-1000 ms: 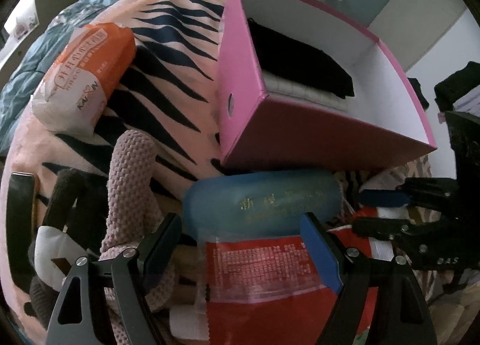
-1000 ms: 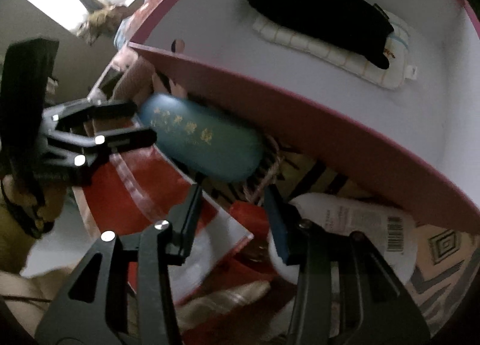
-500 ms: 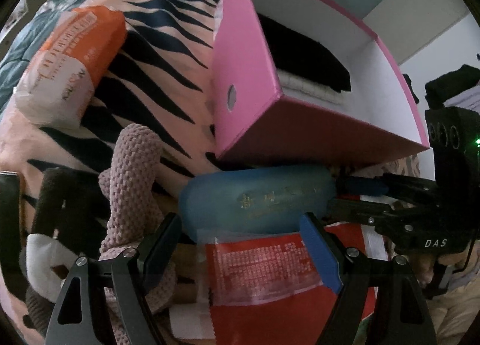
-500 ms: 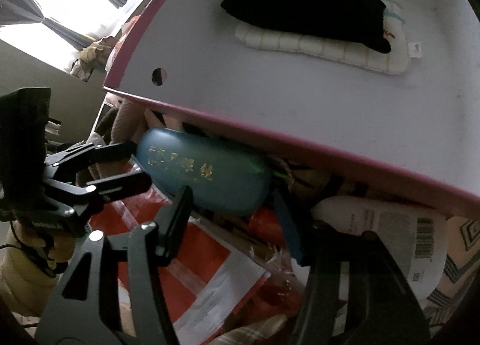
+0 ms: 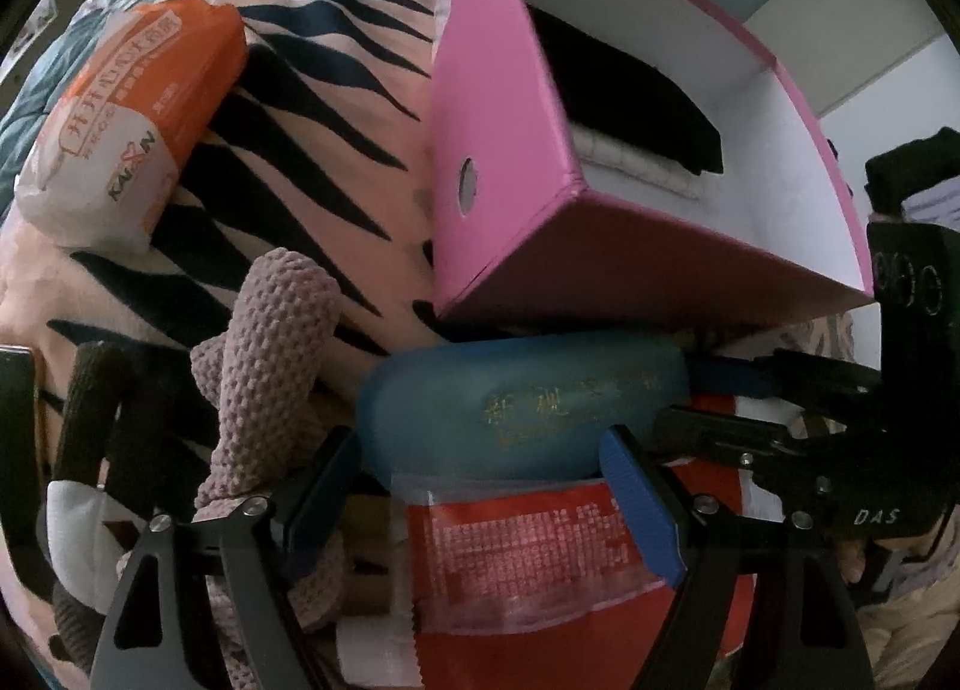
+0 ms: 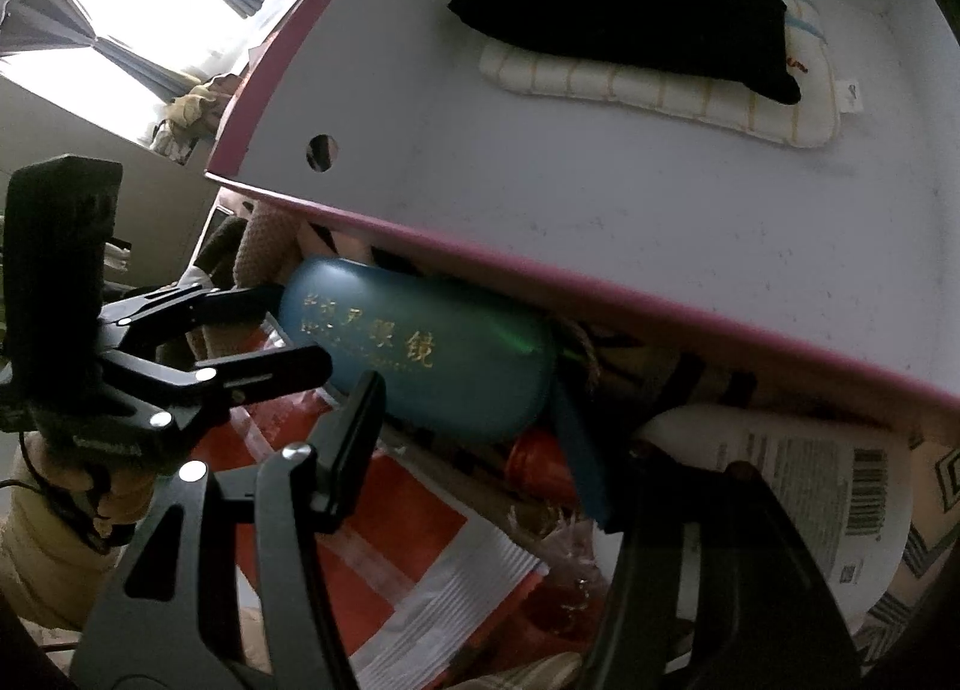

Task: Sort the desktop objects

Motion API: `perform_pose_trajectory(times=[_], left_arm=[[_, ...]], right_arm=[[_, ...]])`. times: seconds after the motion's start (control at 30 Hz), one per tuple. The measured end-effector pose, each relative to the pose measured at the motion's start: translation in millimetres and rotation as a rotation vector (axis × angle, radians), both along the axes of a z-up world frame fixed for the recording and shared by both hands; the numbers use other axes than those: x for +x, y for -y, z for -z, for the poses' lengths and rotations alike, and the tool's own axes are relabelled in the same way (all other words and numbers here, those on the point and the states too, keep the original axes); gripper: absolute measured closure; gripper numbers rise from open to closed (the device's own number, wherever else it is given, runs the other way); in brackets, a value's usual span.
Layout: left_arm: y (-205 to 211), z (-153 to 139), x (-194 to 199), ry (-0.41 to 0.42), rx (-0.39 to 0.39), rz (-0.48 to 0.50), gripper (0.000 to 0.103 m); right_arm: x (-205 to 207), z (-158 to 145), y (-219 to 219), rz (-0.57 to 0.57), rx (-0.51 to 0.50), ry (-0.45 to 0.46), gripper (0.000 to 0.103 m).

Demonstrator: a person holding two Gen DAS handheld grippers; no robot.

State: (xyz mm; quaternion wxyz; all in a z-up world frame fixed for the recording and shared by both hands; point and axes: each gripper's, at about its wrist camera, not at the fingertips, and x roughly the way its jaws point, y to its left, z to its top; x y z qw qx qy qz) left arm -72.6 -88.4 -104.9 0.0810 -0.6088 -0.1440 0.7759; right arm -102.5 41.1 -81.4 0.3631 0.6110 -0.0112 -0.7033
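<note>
my right claw (image 6: 468,444) has just been opening and now brackets the blue glasses case (image 6: 420,354) without pinching it; my left claw (image 5: 480,486) gapes wide at its other end, gripping nothing. the case lies mid-frame under the pink box (image 5: 498,192)'s rim. i judge i'm lining up a pickup: next, close, lift, drop it in the box. the clutter beneath is half-hidden.

Behind you, bright daylight poured through a window (image 6: 78,12) with blue-grey curtains (image 6: 138,66) tied back. A pale wall (image 5: 840,54) stood beyond, and a striped pink bedspread (image 5: 336,108) lay below.
</note>
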Motion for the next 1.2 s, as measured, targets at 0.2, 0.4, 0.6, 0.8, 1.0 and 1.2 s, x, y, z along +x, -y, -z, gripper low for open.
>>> perform_pose_trajectory(times=[0.2, 0.4, 0.6, 0.8, 1.0, 1.2], left_arm=[[-1, -5, 1, -0.004, 0.007, -0.020, 0.020], [-5, -14, 2, -0.027, 0.000, -0.033, 0.020], [-14, -20, 4, -0.043, -0.011, -0.039, 0.020], [-9, -32, 11, -0.077, -0.016, -0.025, 0.020], [-13, -39, 12, -0.097, -0.029, -0.018, 0.020], [-15, -47, 16, -0.121, -0.027, -0.013, 0.020]], right_arm=[[0, -2, -5, 0.008, 0.001, -0.002, 0.043], [0, -11, -14, 0.017, -0.017, -0.017, 0.043], [2, -22, -15, 0.024, -0.016, -0.059, 0.043], [9, -30, -17, 0.030, -0.001, -0.111, 0.044], [11, -30, -21, 0.039, 0.000, -0.124, 0.046], [16, -34, -25, 0.038, 0.002, -0.152, 0.046]])
